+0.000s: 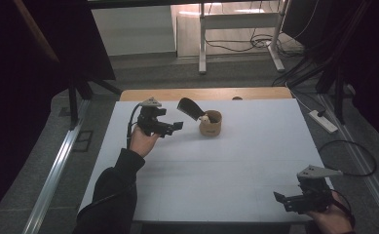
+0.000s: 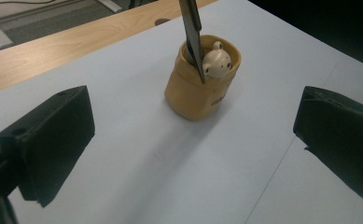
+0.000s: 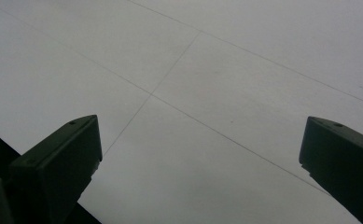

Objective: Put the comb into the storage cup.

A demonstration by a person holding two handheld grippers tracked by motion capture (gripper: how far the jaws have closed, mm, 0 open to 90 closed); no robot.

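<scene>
A tan cup-shaped holder (image 1: 210, 124) (image 2: 200, 84) with a small cream animal figure (image 2: 216, 59) at its rim stands at the back middle of the white table. A dark flat tool (image 1: 191, 108) (image 2: 191, 28) leans out of it to the left. My left gripper (image 1: 173, 127) (image 2: 193, 140) hovers open just left of the holder, jaws wide apart, pointing at it with nothing between them. My right gripper (image 1: 283, 201) (image 3: 198, 163) sits open at the table's front right corner, over bare white surface.
The white table sheet (image 1: 226, 165) has a wooden strip (image 1: 206, 93) along its far edge. Cables (image 1: 348, 161) lie on the floor to the right, with a power strip (image 1: 323, 122). A desk frame (image 1: 236, 34) stands beyond.
</scene>
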